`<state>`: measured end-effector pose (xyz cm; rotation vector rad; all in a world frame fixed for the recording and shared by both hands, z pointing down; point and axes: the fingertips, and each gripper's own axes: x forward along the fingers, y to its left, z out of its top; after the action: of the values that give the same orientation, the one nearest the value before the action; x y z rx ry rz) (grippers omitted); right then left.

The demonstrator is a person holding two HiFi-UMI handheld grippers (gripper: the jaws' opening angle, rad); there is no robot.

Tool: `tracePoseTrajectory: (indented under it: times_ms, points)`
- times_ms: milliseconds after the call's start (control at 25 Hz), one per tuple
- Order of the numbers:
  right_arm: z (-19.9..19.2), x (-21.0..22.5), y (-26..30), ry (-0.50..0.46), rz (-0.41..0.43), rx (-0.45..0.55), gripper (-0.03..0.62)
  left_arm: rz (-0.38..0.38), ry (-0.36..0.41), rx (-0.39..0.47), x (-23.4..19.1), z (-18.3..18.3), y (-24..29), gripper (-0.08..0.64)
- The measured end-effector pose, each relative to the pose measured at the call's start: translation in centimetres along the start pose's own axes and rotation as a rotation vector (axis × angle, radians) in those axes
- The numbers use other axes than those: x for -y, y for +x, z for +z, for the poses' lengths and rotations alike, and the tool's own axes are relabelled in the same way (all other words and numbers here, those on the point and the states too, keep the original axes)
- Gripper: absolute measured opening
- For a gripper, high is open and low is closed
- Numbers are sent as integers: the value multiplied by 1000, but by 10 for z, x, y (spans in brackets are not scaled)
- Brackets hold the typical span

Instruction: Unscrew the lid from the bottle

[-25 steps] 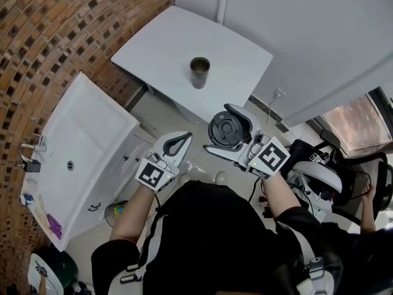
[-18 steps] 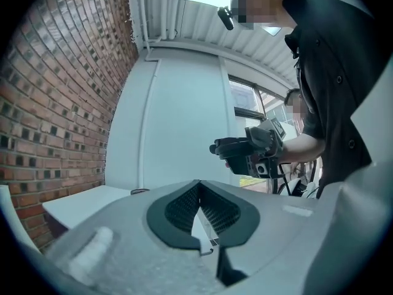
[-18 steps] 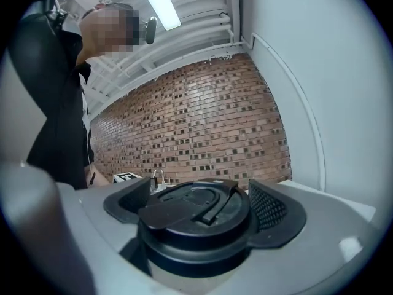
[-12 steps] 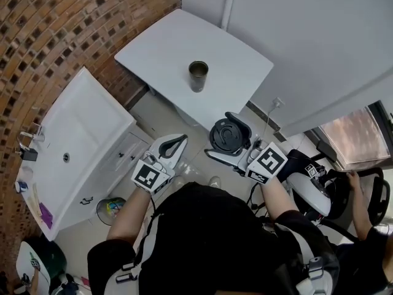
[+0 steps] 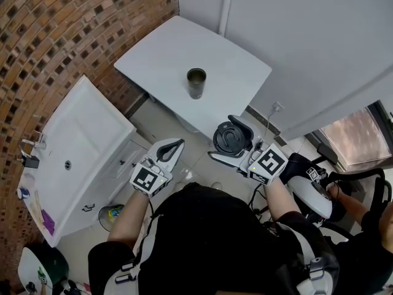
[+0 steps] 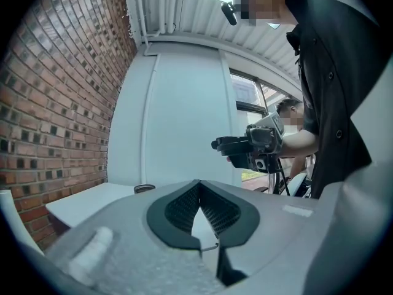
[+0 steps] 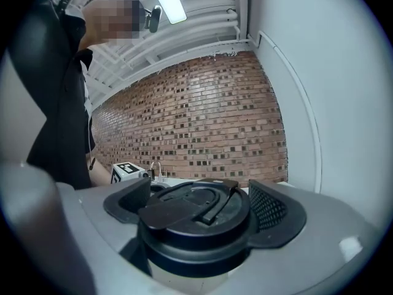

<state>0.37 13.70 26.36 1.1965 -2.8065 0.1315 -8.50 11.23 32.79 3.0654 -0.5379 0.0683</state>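
Observation:
The steel bottle (image 5: 196, 82) stands upright and uncapped on the white table (image 5: 153, 48); its rim (image 6: 144, 188) shows low in the left gripper view. My right gripper (image 5: 227, 137) is held in the air, off the table's near edge, shut on the black lid (image 5: 231, 141). In the right gripper view the lid (image 7: 193, 217) fills the space between both pads (image 7: 270, 209). My left gripper (image 5: 177, 144) hovers to the left of it, shut and empty, with its pads (image 6: 212, 209) meeting at the tips. Neither gripper touches the bottle.
A white washbasin unit (image 5: 80, 146) with a tap stands at the left against the brick wall (image 5: 55, 35). White wall panels lie behind the table. A chair with gear (image 5: 319, 192) and another person's arm (image 5: 350, 204) are at the right.
Both grippers have drifted slightly lower in the head view, the lid staying in the right one. The person at the right has shifted.

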Motion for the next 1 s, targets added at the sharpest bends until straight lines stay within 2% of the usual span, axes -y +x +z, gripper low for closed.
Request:
tracePoseTrajectory:
  times_ms: [160,640,1000]
  points:
    - [-10,4,-9,11,-16,-20,495,-3,-9,-3,3,-4,5,2]
    - [-2,2,-15,-4,-21,37,497,-24,-77,41,15,10,14,2]
    - [3,1,-25,-10,-28,63,497,-16,-84,34,11,17,14,2]
